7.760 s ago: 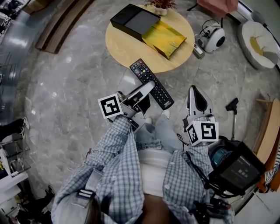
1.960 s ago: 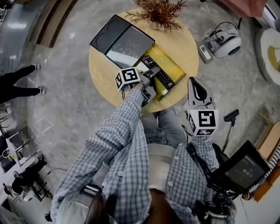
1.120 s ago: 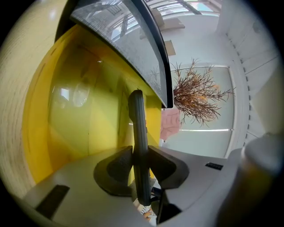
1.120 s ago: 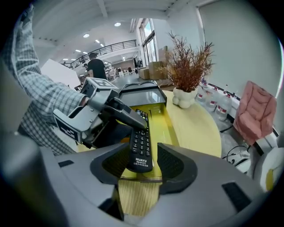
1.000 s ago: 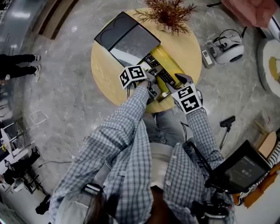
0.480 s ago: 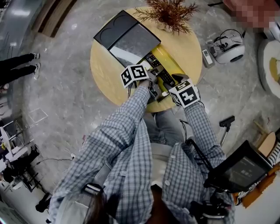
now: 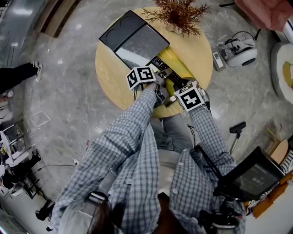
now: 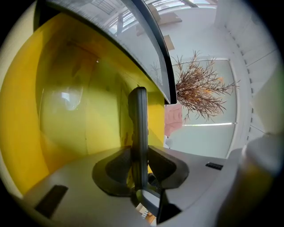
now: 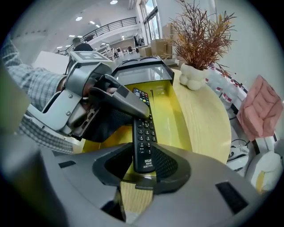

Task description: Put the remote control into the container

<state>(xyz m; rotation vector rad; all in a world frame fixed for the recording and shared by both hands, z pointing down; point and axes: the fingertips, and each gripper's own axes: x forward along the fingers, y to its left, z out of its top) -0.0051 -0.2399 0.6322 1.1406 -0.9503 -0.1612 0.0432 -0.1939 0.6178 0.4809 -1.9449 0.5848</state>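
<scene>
Items, left to right:

1. Round wooden table (image 7: 110,73), on a grey marble floor.
2. Black lid (image 7: 137,41) with a grey inner panel, lying open on the table's far left part and adjoining the container. In the left gripper view it arches over the yellow interior.
3. Left gripper (image 7: 165,73), marker cube at its rear, reaching in from the near left. Its jaws are clamped on the remote control (image 8: 138,133), which the left gripper view shows edge-on between the pads. The right gripper view shows the same hold, about mid-length of the remote.
4. Remote control (image 7: 159,63), black, buttons up. It lies lengthwise over the open yellow container (image 7: 181,64), far end well inside and near end at the container's near edge. Whether it rests on the container floor cannot be told.
5. Right gripper (image 7: 184,85), marker cube up, just beside the left gripper at the table's near edge. Its jaws are closing around the remote's near end (image 9: 143,137). The end sits between them with a sliver of gap at one pad, so it is not yet gripped.
6. Dried plant (image 7: 176,13) in a white pot (image 9: 190,77), at the table's far edge beyond the container.
7. White round appliance (image 7: 238,48) on the floor, right of the table.
</scene>
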